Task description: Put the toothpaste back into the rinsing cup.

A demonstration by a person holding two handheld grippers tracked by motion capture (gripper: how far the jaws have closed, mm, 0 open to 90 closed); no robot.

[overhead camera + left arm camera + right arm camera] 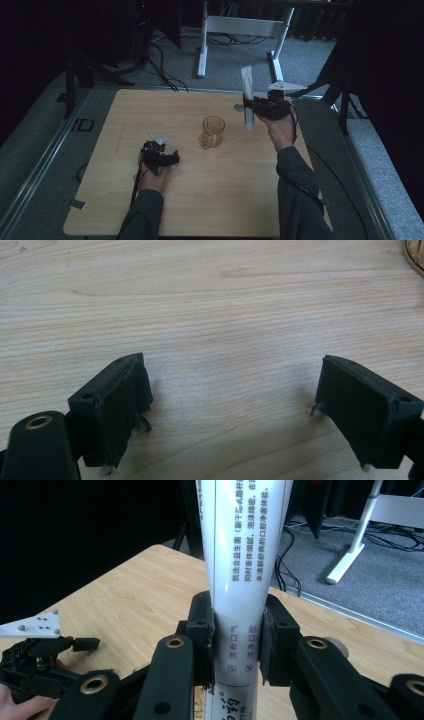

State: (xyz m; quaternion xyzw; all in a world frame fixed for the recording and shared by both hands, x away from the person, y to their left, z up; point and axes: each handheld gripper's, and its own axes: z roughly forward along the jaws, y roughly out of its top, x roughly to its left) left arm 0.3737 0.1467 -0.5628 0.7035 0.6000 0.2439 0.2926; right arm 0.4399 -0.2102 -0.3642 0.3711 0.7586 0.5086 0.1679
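Right tongs (235,645) are clamped on a white tube (240,580), holding it upright above the far right part of the worktop (200,200), beside the amber glass mug (212,132). Left tongs (230,405) rest with jaws apart, low over the wood.

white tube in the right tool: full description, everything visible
The white tube is a soft, glossy plastic squeeze tube with a flat crimped end and printed Chinese text in dark and red lettering along its body. The right tool holds it clear of the wooden table, its two jaws pressing on the lower body from either side. In the high view it stands nearly upright, crimped end up. Nothing else touches it.
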